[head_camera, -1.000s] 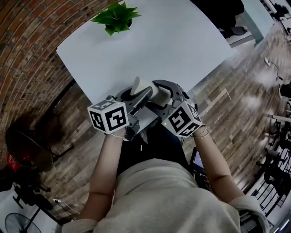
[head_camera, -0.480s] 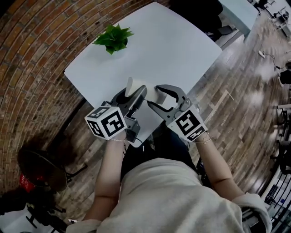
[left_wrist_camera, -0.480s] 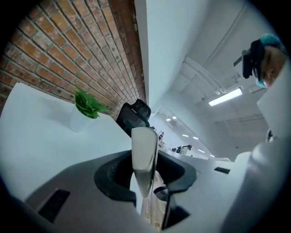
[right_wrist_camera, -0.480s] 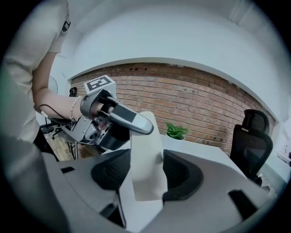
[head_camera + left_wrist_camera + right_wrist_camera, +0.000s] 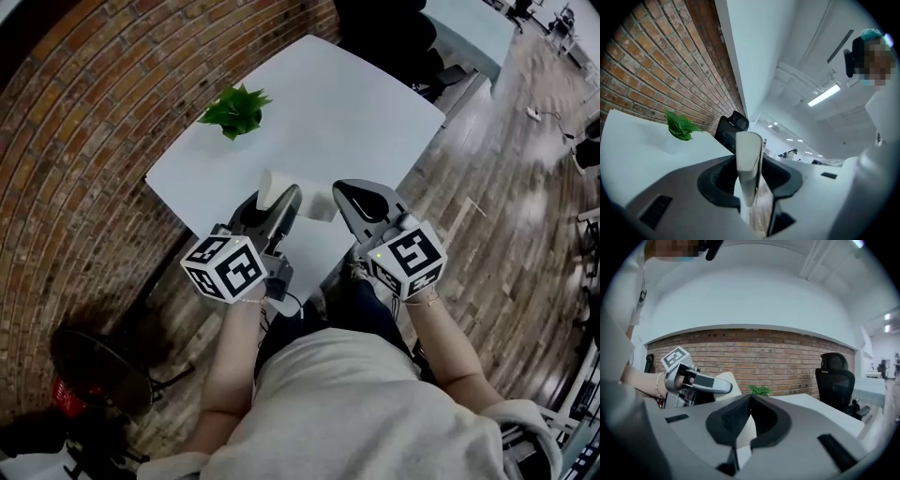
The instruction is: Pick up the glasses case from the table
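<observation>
The cream glasses case (image 5: 749,157) stands on edge between the jaws of my left gripper (image 5: 751,187), which is shut on it and holds it above the white table (image 5: 366,103). In the head view the glasses case (image 5: 265,184) sticks out past the left gripper (image 5: 279,199). My right gripper (image 5: 349,190) hangs beside it on the right, apart from the case. Its jaws have just been closing and now meet with nothing between them. From the right gripper (image 5: 750,397) I see the left gripper (image 5: 701,383) with the glasses case (image 5: 730,379) behind its finger.
A small green plant (image 5: 234,108) sits near the table's far left edge by the brick wall (image 5: 84,141). A black office chair (image 5: 836,383) stands beyond the table. Wooden floor (image 5: 506,216) lies to the right.
Both grippers have risen from the table. The right gripper, earlier around the case, has drawn off to the right and closed empty. The case stays in the left gripper.
</observation>
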